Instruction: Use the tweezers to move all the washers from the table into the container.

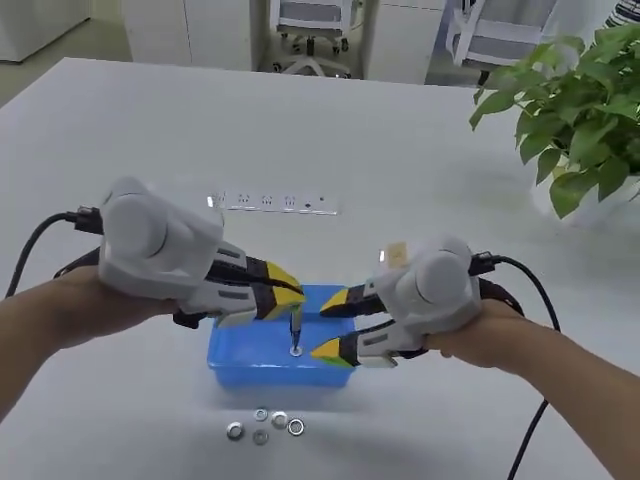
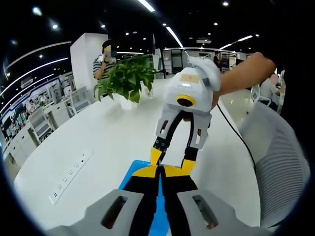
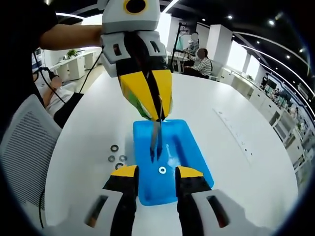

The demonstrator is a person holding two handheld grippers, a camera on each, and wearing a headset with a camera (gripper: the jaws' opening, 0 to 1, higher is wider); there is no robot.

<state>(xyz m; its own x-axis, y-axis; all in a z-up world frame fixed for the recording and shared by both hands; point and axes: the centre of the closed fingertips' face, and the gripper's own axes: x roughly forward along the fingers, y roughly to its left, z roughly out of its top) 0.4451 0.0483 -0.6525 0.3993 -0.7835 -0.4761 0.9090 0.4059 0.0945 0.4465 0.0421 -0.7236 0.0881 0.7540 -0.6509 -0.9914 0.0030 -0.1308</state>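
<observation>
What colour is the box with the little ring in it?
Bright blue. The shallow rectangular plastic container shows best in the right gripper view.

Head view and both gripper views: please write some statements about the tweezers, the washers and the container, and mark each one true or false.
1. The left gripper holds the tweezers over the blue container. True.
2. The right gripper is shut on a washer. False: its jaws stand apart and hold nothing.
3. The container is empty. False: one washer lies in it.
4. Several washers lie on the table beside the container. True.
</observation>
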